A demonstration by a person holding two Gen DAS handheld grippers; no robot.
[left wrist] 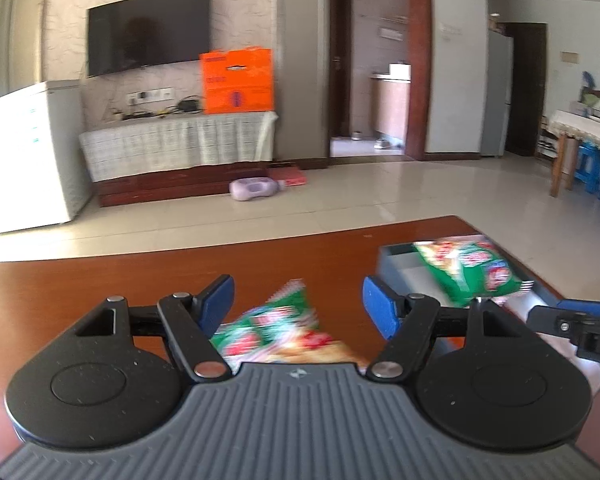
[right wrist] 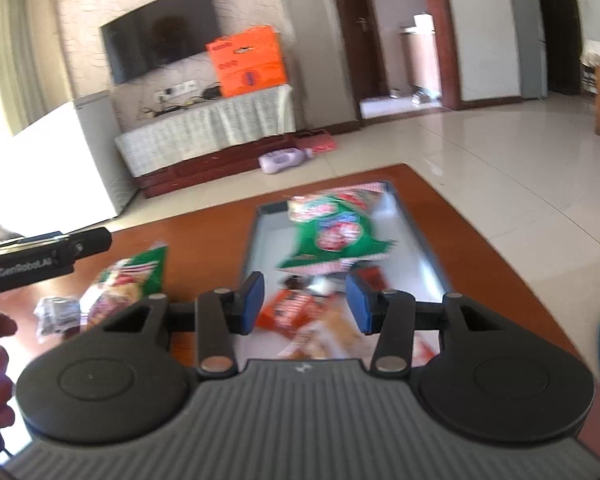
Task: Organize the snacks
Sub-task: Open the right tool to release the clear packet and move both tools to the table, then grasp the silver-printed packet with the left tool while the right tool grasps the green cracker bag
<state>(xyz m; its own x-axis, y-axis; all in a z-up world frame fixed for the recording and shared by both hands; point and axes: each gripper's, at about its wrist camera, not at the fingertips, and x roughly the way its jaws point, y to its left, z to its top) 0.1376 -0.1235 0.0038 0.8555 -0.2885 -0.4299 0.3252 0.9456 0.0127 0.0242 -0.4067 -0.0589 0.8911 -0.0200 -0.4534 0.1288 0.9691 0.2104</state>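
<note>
While the left gripper [left wrist: 298, 304] is being held with its jaws spread wide over a green snack bag [left wrist: 284, 330] on the brown table [left wrist: 100, 280], the right gripper [right wrist: 305, 304] is being held with jaws apart, pinching nothing. Another green bag [right wrist: 336, 236] is seen in the grey tray [right wrist: 420, 240].

It was a home living room. Beyond the fingers hung a wall television [left wrist: 150, 32] over a cloth-draped cabinet [left wrist: 176, 142]; a tiled floor [left wrist: 340, 192] lay between.
</note>
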